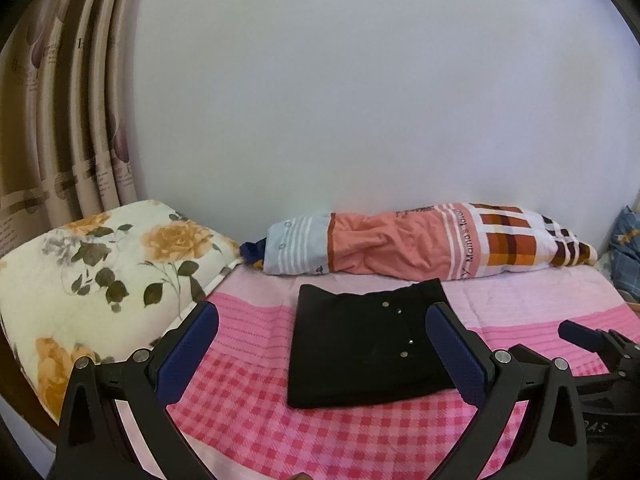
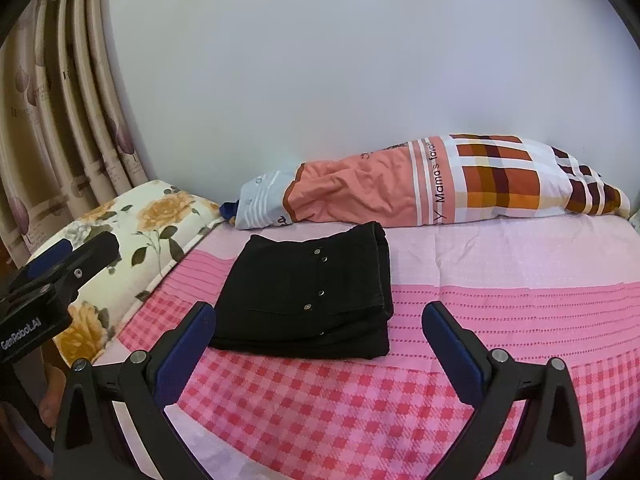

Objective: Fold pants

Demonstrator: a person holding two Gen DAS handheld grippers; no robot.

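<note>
Black pants (image 1: 366,344) lie folded into a compact rectangle on the pink checked bedsheet (image 1: 248,412), with small metal studs showing on top. In the right wrist view the same pants (image 2: 308,298) show stacked layers at their right edge. My left gripper (image 1: 322,330) is open and held above the sheet, short of the pants, with nothing between its fingers. It also shows at the left edge of the right wrist view, as left gripper (image 2: 68,258). My right gripper (image 2: 320,328) is open and empty, just in front of the pants. Its tip is at the right in the left wrist view, right gripper (image 1: 580,334).
A floral pillow (image 1: 100,280) lies at the left of the bed. A bolster in an orange, striped and plaid cover (image 1: 424,244) lies along the white wall behind the pants. Beige curtains (image 1: 60,120) hang at far left. Blue fabric (image 1: 626,248) sits at the right edge.
</note>
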